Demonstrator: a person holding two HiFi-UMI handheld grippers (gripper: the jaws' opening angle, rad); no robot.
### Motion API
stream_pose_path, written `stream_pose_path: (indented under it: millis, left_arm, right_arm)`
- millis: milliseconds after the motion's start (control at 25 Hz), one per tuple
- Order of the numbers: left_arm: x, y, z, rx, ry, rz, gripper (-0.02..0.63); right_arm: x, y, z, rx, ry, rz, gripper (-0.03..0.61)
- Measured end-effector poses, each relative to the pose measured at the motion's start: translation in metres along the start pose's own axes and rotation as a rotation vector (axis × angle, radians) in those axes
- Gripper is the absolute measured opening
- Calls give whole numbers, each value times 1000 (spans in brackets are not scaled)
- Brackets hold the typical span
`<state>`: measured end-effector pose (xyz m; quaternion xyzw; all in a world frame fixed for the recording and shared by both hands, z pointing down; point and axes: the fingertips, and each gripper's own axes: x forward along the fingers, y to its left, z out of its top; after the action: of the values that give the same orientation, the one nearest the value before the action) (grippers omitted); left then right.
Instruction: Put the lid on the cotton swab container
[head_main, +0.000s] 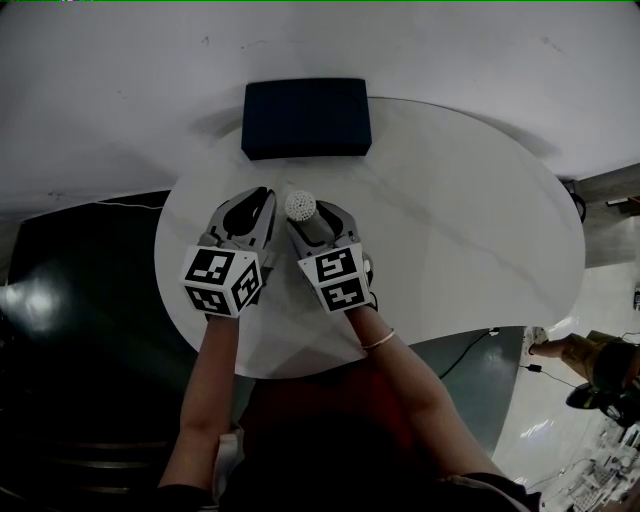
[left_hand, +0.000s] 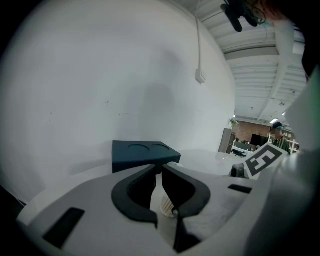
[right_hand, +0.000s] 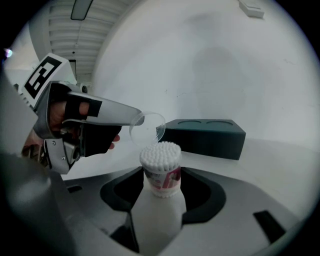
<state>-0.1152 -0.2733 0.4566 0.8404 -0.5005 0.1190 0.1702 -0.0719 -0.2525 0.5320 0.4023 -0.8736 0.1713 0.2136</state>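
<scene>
My right gripper clamps the cotton swab container while my left gripper pinches the clear lid, tilted, near its top. Next I'd level and seat it.

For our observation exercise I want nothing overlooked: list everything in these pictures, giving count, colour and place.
Table: one, white, round, under everything.
Box: one, dark blue, at the table's far edge; two round recesses in its top.
Cotton swab container: one, white swab tips, pink-and-white label, upright between the right gripper's jaws.
Lid: one, clear, tilted just above the container, not on it yet.
Bracelet: one, pale, on the right wrist.
Left gripper: one, grey with black pads and a black-and-white marker cube; shut on the lid.
Right gripper: one, same colours; shut on the container.
</scene>
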Motion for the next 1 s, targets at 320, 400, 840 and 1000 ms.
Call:
stream_pose_path:
  millis: [320,400,840,1000]
  left_arm:
    - [13,-15,6,46,32,-68,26]
    - [15,-20,4,53,46,-84,26]
    - [27,-38,-10,111,118,-114,27]
    - [28,-40,-13,126,134,-118,27]
  right_arm:
    - [-2,0,-2,-23,16,-12,239]
    - [-3,0,-3,-27,19,-13,239]
    - [-6,-1,-3,-58,26,-19,236]
    - [-6,-2,-3,-57,26,-20,236]
